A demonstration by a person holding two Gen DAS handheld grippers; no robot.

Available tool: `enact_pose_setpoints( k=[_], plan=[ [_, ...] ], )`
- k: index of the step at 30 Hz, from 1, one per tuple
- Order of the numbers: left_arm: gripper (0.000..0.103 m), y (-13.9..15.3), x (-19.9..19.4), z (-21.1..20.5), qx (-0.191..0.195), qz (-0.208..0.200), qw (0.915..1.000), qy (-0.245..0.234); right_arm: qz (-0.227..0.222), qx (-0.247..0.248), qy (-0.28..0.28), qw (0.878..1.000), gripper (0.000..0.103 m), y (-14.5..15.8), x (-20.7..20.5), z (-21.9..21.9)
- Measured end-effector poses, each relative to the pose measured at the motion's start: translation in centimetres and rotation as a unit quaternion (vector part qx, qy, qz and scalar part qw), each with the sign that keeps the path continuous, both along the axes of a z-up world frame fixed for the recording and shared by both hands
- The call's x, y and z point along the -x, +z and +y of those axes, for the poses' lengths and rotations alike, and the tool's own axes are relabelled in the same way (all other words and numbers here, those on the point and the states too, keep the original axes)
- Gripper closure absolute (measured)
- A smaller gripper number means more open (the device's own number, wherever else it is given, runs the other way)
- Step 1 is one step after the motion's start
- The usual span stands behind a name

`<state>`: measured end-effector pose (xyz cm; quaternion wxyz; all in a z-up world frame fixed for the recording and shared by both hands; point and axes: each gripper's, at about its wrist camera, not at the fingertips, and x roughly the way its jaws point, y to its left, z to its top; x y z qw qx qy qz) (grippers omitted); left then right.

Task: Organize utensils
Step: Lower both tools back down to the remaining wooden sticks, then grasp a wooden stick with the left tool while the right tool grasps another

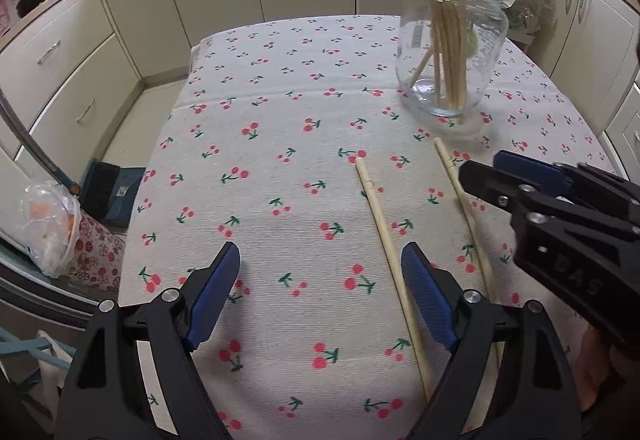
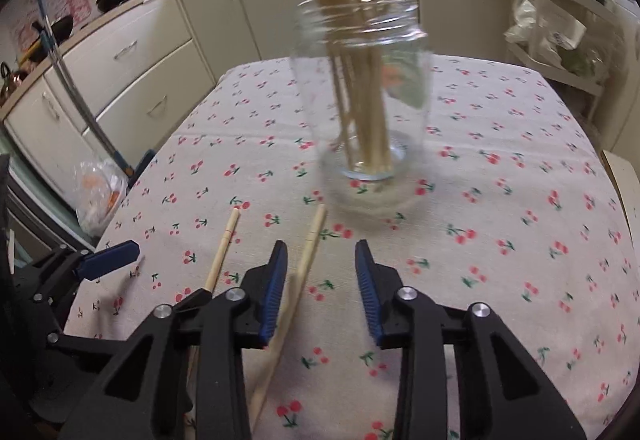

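Most chopsticks stand already in the glass jar (image 2: 362, 88) ahead of both empty, open grippers, while two chopsticks (image 1: 380, 224) remain flat on the tablecloth (image 1: 280, 120), one between the right gripper (image 2: 320, 280) fingers.

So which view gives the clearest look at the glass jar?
The left wrist view: the glass jar is sharp, upright on the cherry tablecloth, its label and the chopsticks inside it distinct. The right wrist view has it closer and centred, but motion-blurred.

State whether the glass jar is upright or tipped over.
Upright: the glass jar stands on its base on the tablecloth, mouth up, with chopsticks standing inside.
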<state>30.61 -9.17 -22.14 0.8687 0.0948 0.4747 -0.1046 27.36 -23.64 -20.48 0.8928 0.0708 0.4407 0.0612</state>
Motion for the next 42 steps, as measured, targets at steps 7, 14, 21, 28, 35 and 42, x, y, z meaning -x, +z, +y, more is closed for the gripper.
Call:
enact_pose_setpoints(
  k=[7,14,21,28,35,42],
  plan=[
    [0.023,0.2,-0.8,0.5,0.019,0.006,0.9998,0.006,0.019,0.062,0.029,0.997,0.091,-0.7,0.0,0.5],
    [0.030,0.1,-2.1,-1.9,0.029,0.011,0.9995,-0.003,0.042,0.014,0.008,0.999,0.092,-0.4,2.0,-3.8],
    [0.071,-0.4,-2.8,-2.8,0.032,0.013,0.9994,0.005,0.045,0.009,0.002,0.999,0.092,-0.4,1.4,-4.0],
    [0.096,-0.3,-3.2,-2.6,0.061,0.032,0.9972,-0.031,0.048,0.005,0.005,0.999,0.093,-0.4,1.8,-4.2],
    [0.061,-0.3,-3.9,-2.8,0.046,0.039,0.9980,-0.018,0.058,0.019,0.002,0.998,0.084,-0.3,1.1,-4.0],
    [0.058,-0.5,-3.6,-3.4,0.025,0.025,0.9992,-0.019,0.054,0.036,-0.002,0.998,0.093,-0.4,1.2,-3.9]
  ],
)
